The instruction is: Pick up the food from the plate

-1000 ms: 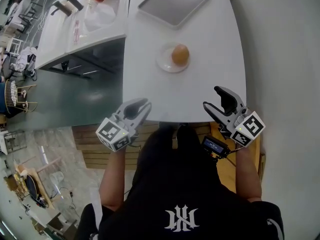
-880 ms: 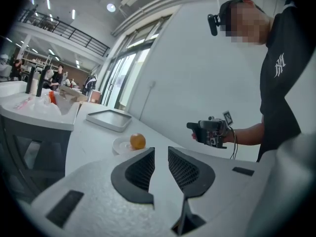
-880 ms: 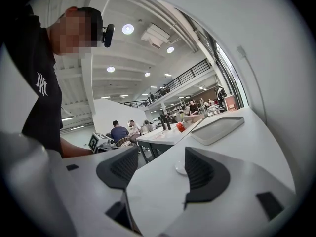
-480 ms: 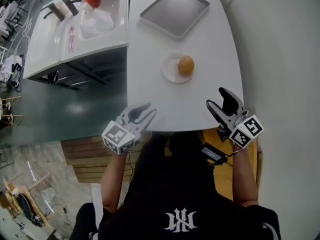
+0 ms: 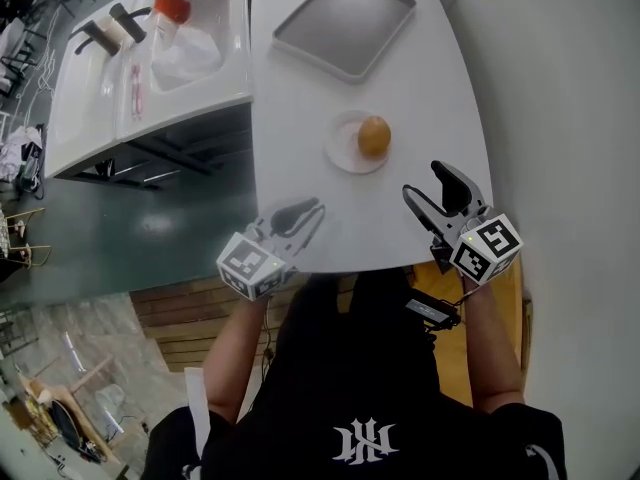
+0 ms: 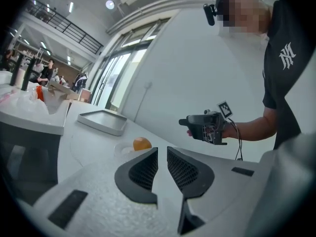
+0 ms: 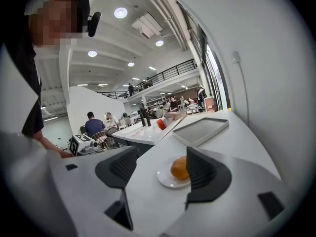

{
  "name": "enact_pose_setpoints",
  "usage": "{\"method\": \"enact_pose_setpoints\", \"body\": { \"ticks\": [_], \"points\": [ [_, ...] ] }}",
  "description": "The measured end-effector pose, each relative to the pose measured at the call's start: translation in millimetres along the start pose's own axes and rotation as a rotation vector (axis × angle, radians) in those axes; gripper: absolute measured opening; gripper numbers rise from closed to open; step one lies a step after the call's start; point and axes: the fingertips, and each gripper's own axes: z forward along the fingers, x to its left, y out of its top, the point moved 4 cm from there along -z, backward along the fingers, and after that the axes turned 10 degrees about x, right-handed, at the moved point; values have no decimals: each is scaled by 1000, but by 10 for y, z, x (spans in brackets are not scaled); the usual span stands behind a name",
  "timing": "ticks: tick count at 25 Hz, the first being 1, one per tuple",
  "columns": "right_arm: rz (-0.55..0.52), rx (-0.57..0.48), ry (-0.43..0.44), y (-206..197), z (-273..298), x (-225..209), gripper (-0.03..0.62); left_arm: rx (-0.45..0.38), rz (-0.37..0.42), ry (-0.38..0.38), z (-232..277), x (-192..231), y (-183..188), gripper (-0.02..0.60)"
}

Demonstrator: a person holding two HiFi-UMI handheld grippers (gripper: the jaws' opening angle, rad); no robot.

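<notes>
Surface: 1 white table [image 5: 300, 98] with a curved near edge is set against a white wall [image 5: 560, 118]; 1 white counter [image 5: 100, 88] stands to its left, over a green floor [image 5: 130, 218].
Room: an open hall is shown, with ceiling lights [image 7: 121, 12] and a railed gallery [image 7: 168, 75].
Task item: 1 round orange-brown food [image 5: 374, 136] is seen on 1 small white plate [image 5: 343, 150], mid-table.
Tray: 1 grey tray [image 5: 345, 23] is placed beyond the plate, apart from it.
Left gripper [image 5: 310, 208]: tongs are drawn almost together, with nothing between them.
Right gripper [image 5: 422, 180]: tongs are spread wide and empty; the food lies ahead, untouched.
</notes>
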Motion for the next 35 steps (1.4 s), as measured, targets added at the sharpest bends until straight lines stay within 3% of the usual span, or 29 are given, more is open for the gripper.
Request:
{"method": "enact_pose_setpoints", "body": {
  "ticks": [4, 16, 24, 35],
  "points": [
    [8, 42, -7, 36, 253, -221, 277, 22, -42, 11, 199, 159, 16, 43],
    [40, 146, 43, -34, 1033, -706, 327, 93, -43, -33, 753, 386, 157, 20],
    [111, 133, -58, -119, 1361, -877, 380, 92, -61, -39, 884, 462, 160, 20],
    [179, 206, -48, -377, 1570, -899, 382, 104, -50, -55, 950, 502, 129, 20]
  ]
}}
